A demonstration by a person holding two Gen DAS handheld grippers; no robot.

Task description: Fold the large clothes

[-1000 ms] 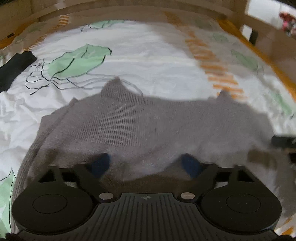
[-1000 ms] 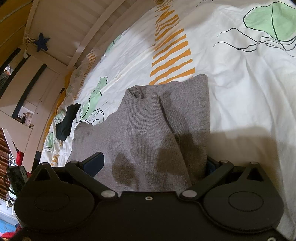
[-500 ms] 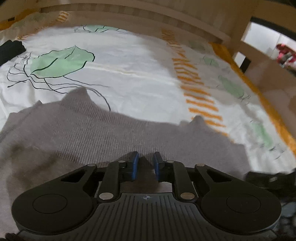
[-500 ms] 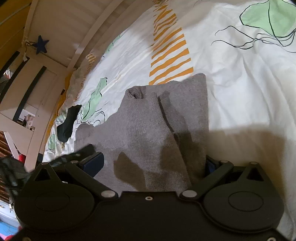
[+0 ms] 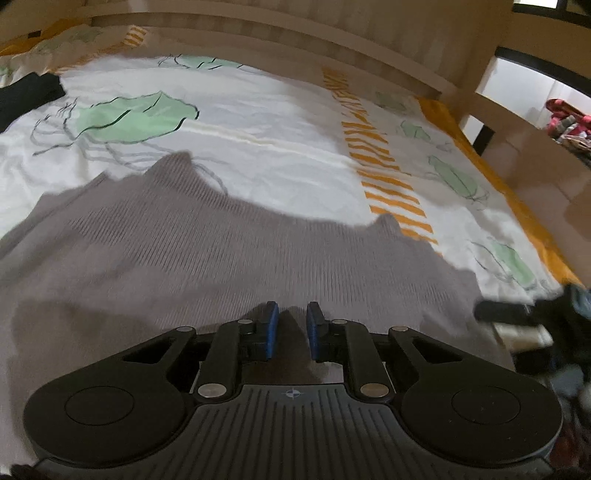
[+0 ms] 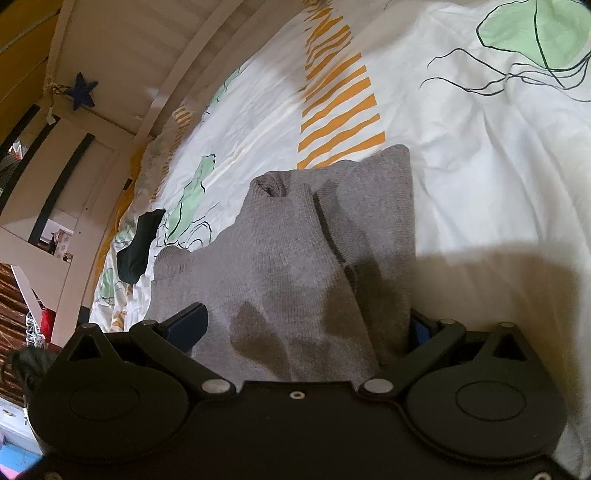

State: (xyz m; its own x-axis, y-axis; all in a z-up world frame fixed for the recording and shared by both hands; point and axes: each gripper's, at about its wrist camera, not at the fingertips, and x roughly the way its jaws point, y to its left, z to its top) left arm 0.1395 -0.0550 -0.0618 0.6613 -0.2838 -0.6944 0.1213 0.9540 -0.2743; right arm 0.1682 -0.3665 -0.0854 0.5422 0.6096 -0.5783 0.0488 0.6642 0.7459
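A grey knitted sweater (image 5: 221, 251) lies spread on a white patterned bedsheet (image 5: 258, 122). My left gripper (image 5: 290, 332) sits low over its near edge, its blue pads close together with a fold of grey knit pinched between them. In the right wrist view the sweater (image 6: 295, 258) lies partly folded, one layer over another, its collar (image 6: 271, 184) at the far end. My right gripper (image 6: 306, 325) is wide open, its fingers on either side of the sweater's near edge. The right gripper's fingers also show at the right edge of the left wrist view (image 5: 502, 312).
A black garment lies at the far left of the bed (image 5: 26, 96), also seen in the right wrist view (image 6: 138, 247). A wooden bed frame (image 5: 258, 33) runs along the far side. The bed's orange edge (image 5: 517, 192) is at the right.
My left gripper went from wide open to closed on the sweater's near edge, then lifted and shifted a little. My right gripper stayed open and nearly still.
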